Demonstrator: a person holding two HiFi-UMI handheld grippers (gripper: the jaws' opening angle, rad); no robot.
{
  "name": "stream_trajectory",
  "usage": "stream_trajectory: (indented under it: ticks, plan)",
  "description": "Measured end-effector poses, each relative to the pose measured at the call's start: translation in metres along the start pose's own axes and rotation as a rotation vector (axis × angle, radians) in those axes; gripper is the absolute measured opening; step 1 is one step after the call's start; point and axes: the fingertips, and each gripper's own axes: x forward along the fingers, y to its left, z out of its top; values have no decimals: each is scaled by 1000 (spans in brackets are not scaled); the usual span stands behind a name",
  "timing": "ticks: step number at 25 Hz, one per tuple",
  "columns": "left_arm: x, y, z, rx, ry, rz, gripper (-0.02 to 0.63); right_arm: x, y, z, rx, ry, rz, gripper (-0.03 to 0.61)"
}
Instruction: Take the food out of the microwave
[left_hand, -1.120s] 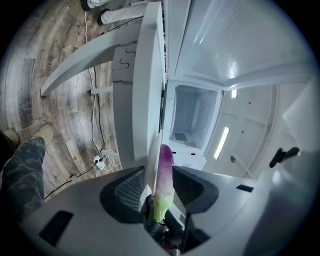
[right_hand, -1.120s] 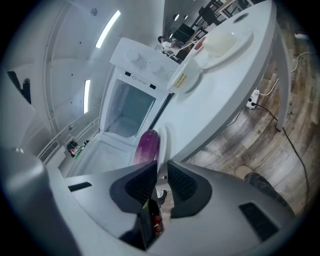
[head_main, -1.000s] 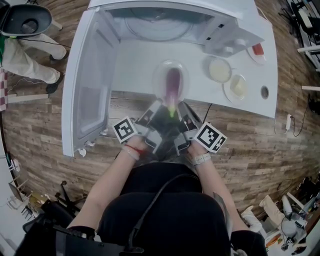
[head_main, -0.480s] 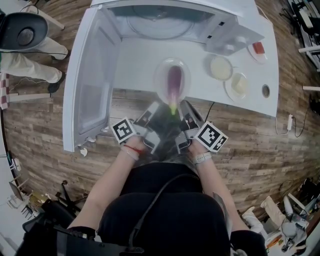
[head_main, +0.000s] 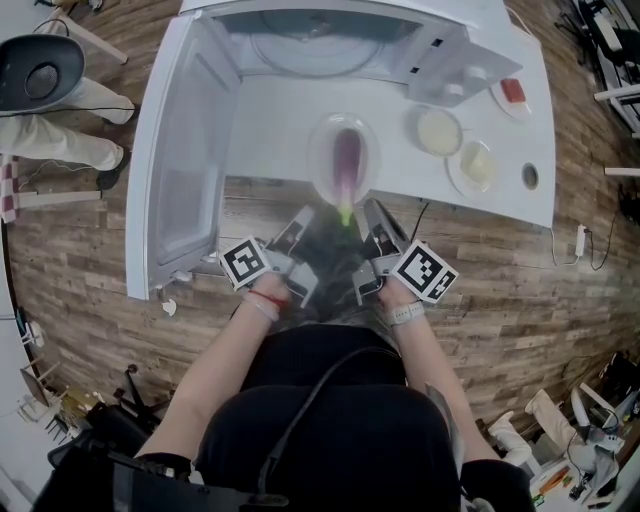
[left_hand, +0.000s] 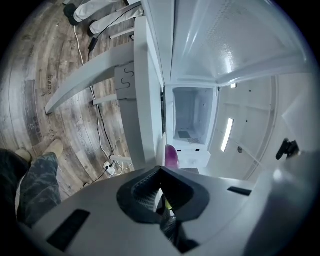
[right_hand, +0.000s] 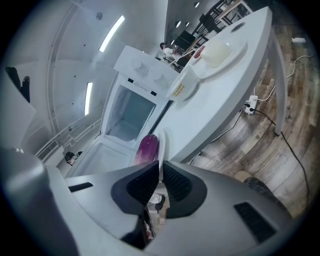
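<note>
White microwave (head_main: 330, 45) open and bare inside, the eggplant (head_main: 347, 160) already out on its clear plate (head_main: 322, 140) at the near edge of the table (head_main: 265, 135)
Left to right in the head view: the door (head_main: 185, 160) hangs wide, the left gripper (head_main: 306, 214) and right gripper (head_main: 373, 212) meet the plate's near rim at centre frame, and a pale side dish (head_main: 438, 135) sits to the right. That view hides the jaws. The left gripper view shows them clamped tight on the rim, seen edge-on, with the vacant cavity behind. The right gripper view shows jaws that have just been closing, narrow on the same rim, plus the control knobs (right_hand: 150, 72). Likely left to do: settle or carry the plate, let go, perhaps shut the door
</note>
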Motion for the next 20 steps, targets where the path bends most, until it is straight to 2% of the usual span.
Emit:
stream_trajectory:
  ticks: [3,8,14,20]
  plan:
    - [-2,-3,-1,24,18,-4,11,-3,2,-2,-10,1,-1,31]
    - [-1,-12,-18,102,112,-3,11,-8,7,-3,-76,-1,-7,20]
    - [-6,-15,-25,340,209,37,11,-13,19,-4,-243,23,12,20]
    - [-14,-29,-30,437,227,17,10,-22,38,-11,-329,17,51,20]
